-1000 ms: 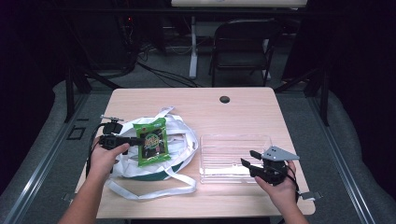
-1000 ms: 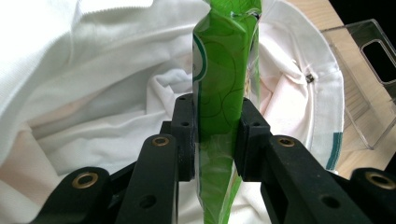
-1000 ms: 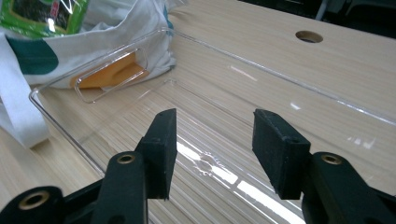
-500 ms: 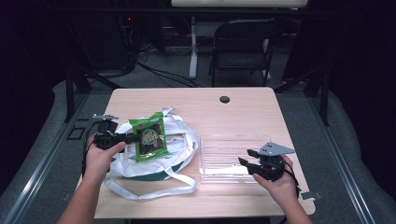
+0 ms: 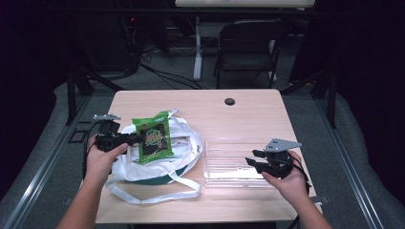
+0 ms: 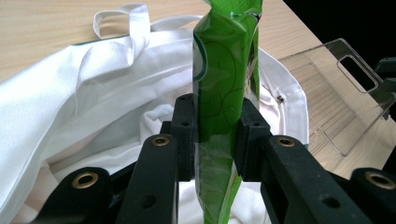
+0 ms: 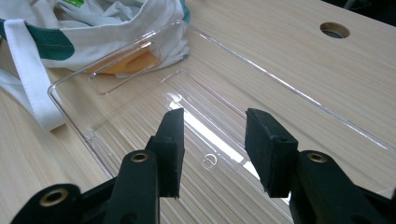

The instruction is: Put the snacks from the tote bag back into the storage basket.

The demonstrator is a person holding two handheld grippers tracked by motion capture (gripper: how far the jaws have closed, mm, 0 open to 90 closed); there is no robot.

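My left hand-held gripper (image 5: 136,139) is clamped on the green snack packet (image 5: 153,141), pads pinching its lower edge, and holds it upright above the open white tote bag (image 5: 184,138), clear of the cloth. My right hand-held gripper (image 5: 254,160) has just been closing its jaws; nothing sits between them, and they hover over the near right edge of the clear plastic tray (image 5: 229,162). The tray lies just beside the bag. The counter (image 5: 248,114) beyond both is bare wood up to its far edge.
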